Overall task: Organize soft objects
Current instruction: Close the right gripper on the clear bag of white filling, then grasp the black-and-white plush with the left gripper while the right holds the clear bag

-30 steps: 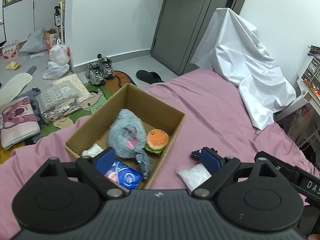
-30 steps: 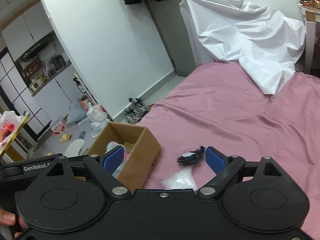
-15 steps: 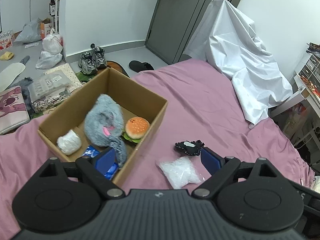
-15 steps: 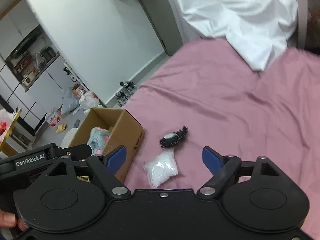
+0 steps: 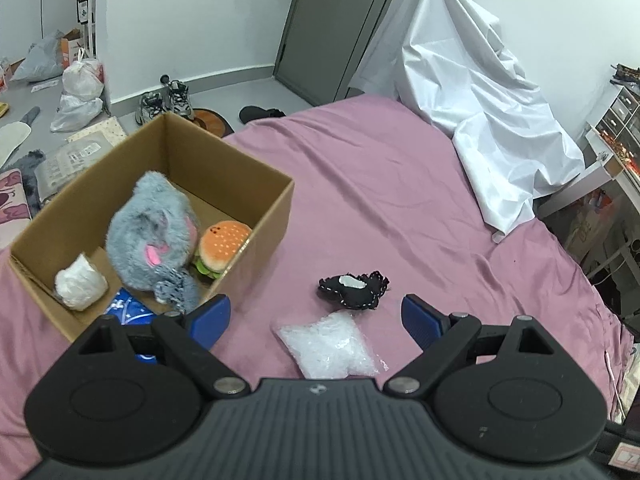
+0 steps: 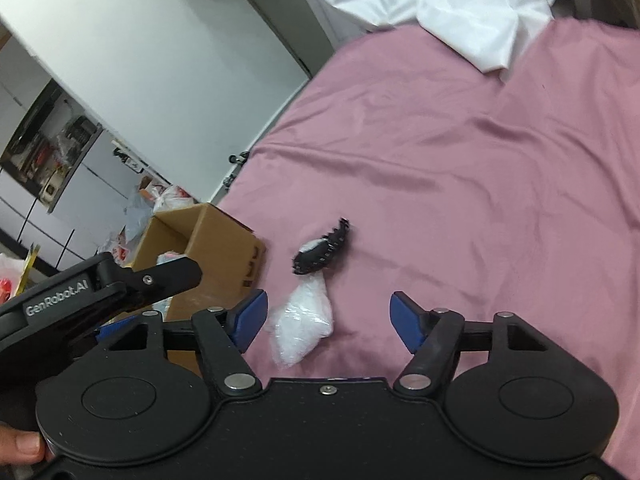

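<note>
Landmark: cardboard box (image 5: 256,216), open-topped, resting on the pink bedsheet (image 5: 380,200).
Box contents: grey plush toy (image 5: 152,236) at centre; burger plush (image 5: 222,244) against the right-hand wall; white pouch (image 5: 80,286) at the near left corner; blue packet (image 5: 128,308) at the near wall, partly hidden.
Items outside box: clear bead bag (image 5: 332,344) on the sheet, near the box's right-hand side; black stitched plush (image 5: 354,290) just beyond the bag, farther from the box, apparently touching or almost touching it in the right wrist view.
Left gripper (image 5: 316,318): jaws wide, nothing between the pads; aimed over the bead bag, with the left pad overlapping the box's near right corner in view.
Right gripper (image 6: 326,318): jaws closing, at medium spread; bead bag (image 6: 300,324) in view between the pads, not pressed by either; no grip made.
Step in hand: approach to a loose item beside the box; bead bag judged the likelier target, being centred in both views.
Progress: four items boxed, two left on the sheet.
Next move calls for: descent onto the bag with pads on either side, closure on the bulk rather than a loose film edge, then a lift clear of the box wall.
Caution: both grippers converging on one spot; collision likely unless one yields.
</note>
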`<state>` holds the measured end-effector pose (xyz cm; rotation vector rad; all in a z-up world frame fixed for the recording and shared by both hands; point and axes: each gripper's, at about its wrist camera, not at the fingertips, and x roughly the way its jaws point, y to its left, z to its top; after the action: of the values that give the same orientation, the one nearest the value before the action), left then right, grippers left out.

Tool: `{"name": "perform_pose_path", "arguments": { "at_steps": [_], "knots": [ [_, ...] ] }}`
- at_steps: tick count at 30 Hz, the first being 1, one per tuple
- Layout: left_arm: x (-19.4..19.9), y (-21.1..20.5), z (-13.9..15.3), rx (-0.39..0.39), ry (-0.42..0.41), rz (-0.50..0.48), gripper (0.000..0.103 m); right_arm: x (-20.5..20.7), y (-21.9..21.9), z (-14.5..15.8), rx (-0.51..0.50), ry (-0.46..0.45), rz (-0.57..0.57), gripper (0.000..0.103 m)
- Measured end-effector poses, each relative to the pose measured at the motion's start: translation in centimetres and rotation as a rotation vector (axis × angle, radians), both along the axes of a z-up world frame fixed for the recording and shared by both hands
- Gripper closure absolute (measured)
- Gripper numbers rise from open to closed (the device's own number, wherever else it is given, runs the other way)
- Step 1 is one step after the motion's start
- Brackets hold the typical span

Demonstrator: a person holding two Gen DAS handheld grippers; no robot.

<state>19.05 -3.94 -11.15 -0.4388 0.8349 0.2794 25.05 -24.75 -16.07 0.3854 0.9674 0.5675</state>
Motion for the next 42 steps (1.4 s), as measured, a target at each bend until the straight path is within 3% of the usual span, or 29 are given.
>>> {"name": "perform_pose_path", "arguments": {
  "at_steps": [14,19,22,23,24,28,30,42],
  "knots": [
    [1.5,0.2,-2.1,-0.012,0.025,-0.025,0.012,1.3,1.7,-3.8,0.132,0.071,0.014,0.040],
    [1.7,0.2,-2.3,-0.009,0.031,-0.031,0.012,1.4,2.4,-4.6,0.135,0.081,0.016,0.043],
    [1.7,0.4,-2.4,-0.013,0.034,-0.030,0.012,1.3,2.8,-5.0,0.120,0.096,0.032,0.060],
    [1.7,0.4,-2.5,-0.012,0.035,-0.031,0.012,1.4,2.9,-5.2,0.118,0.104,0.034,0.073],
    [1.7,0.5,-2.5,-0.011,0.036,-0.030,0.012,1.3,2.9,-5.4,0.122,0.112,0.032,0.077],
    [2.0,0.5,-2.6,-0.011,0.043,-0.030,0.012,0.9,2.7,-4.9,0.103,0.104,0.015,0.083],
    [2.2,0.5,-2.6,-0.014,0.041,-0.036,0.012,0.8,2.5,-4.7,0.085,0.110,-0.004,0.093],
    [4.4,-0.4,-3.1,-0.018,0.042,-0.049,0.012,0.8,0.5,-4.3,-0.013,0.160,-0.113,0.095]
  ]
}}
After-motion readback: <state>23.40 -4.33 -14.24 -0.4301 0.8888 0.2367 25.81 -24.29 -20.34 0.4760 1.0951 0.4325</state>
